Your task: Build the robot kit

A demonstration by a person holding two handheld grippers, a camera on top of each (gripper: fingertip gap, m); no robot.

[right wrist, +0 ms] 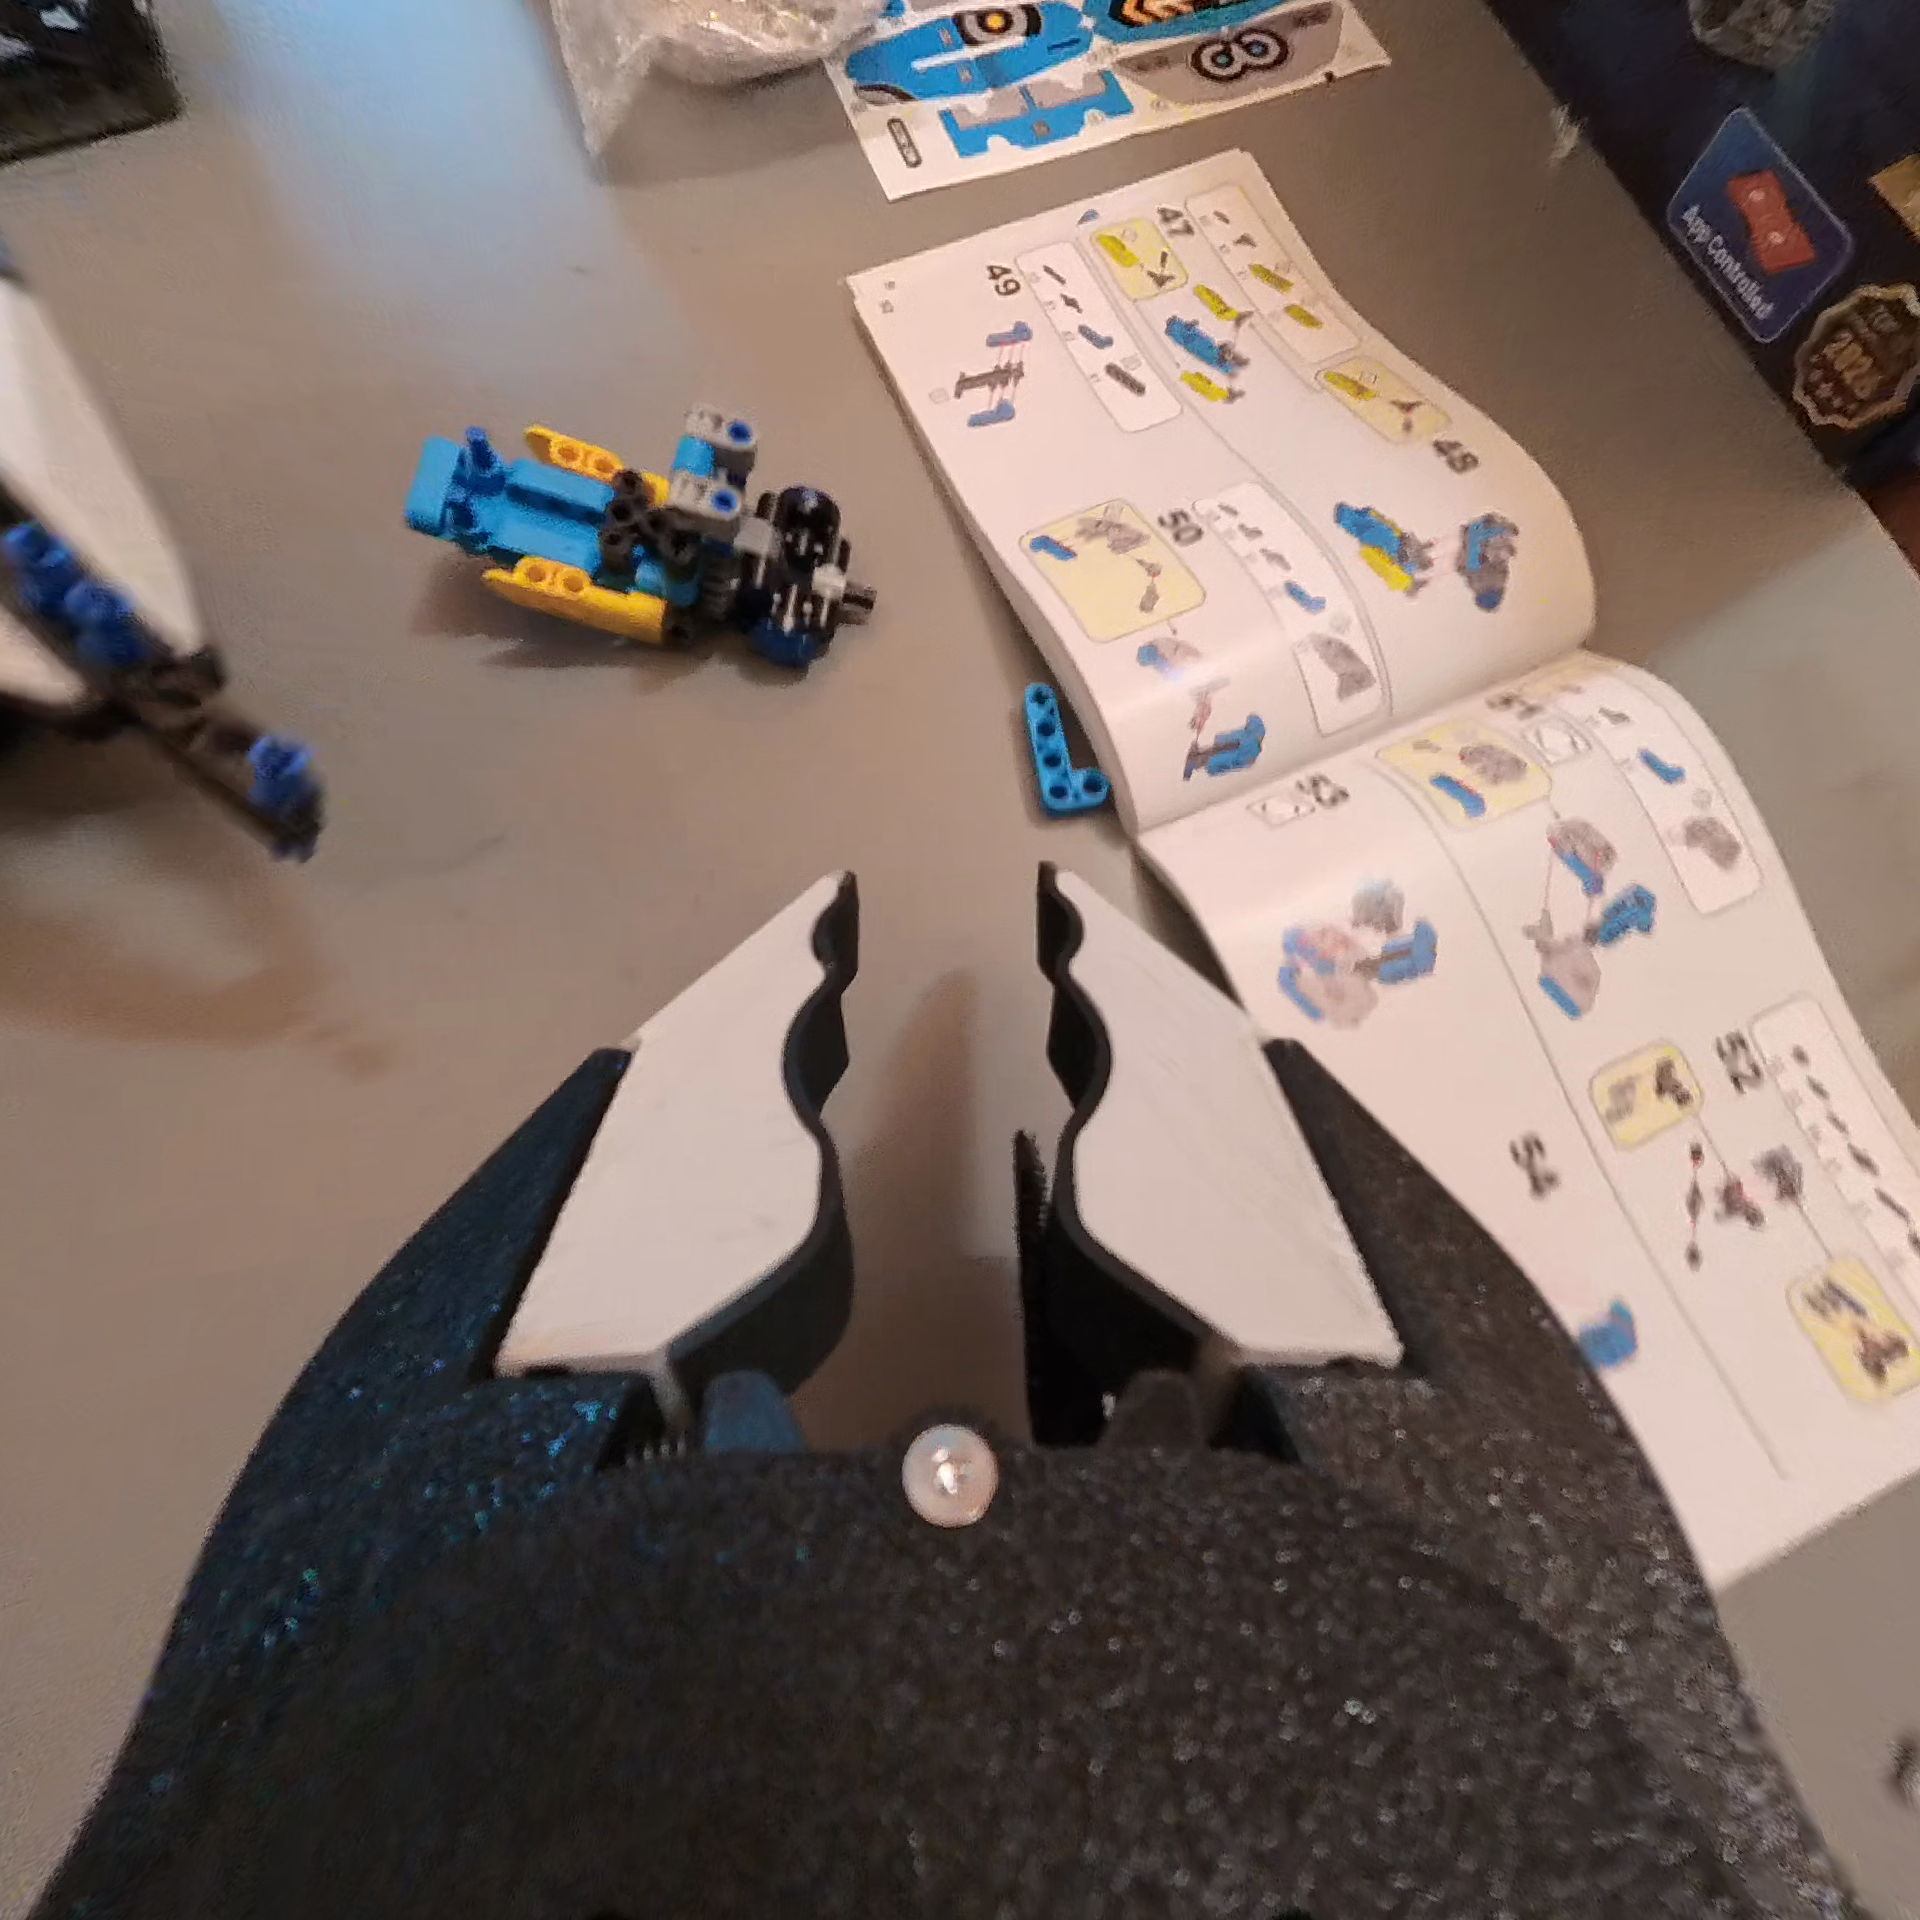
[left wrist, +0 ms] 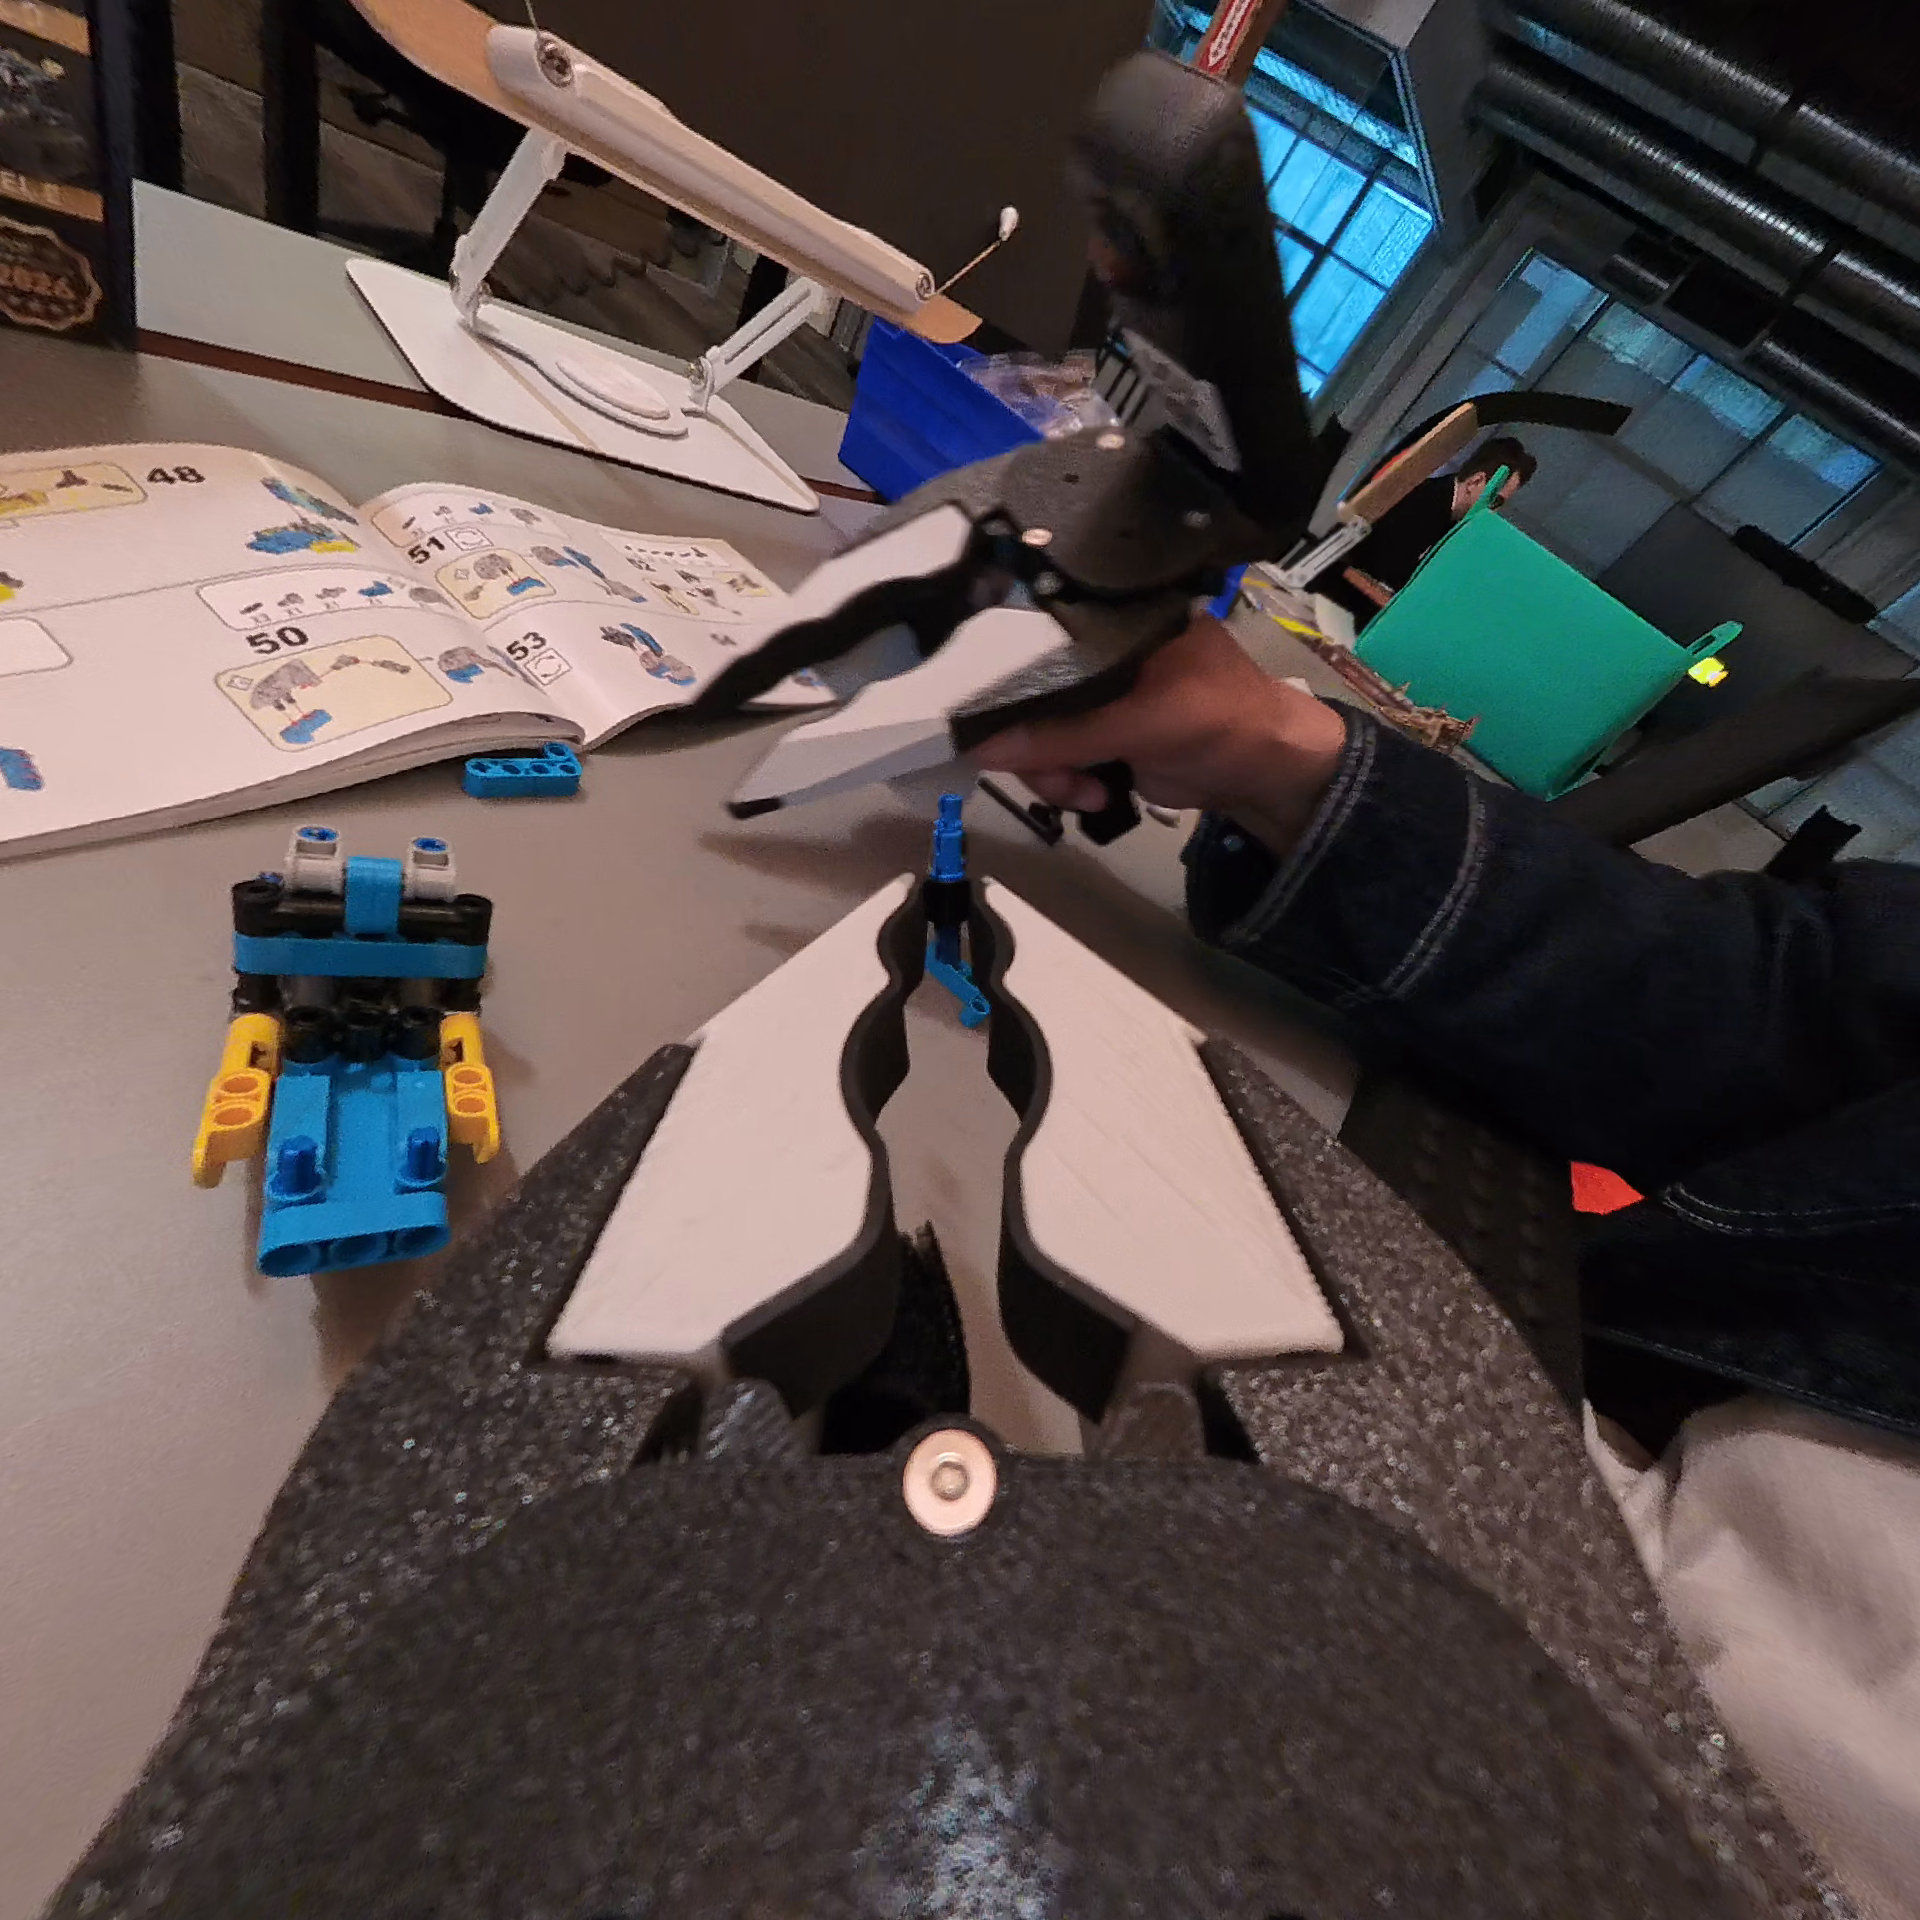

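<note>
Black and blue, a small pin-and-beam piece [left wrist: 948, 914] stood clamped upright between the tips of our left gripper [left wrist: 948, 904]. Our right gripper [right wrist: 948, 894] hung empty above the grey table [right wrist: 520, 935], its fingers parted. Farther off lay a blue L-shaped beam [right wrist: 1055, 753] touching the open instruction booklet [right wrist: 1299, 582], and the blue-yellow brick model [right wrist: 623, 535].

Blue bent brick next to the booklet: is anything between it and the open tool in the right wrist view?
Nothing visible is in the way. Only bare grey table lies between the right tool and the blue bent brick. The booklet sits beside the brick, off to the right.
</note>
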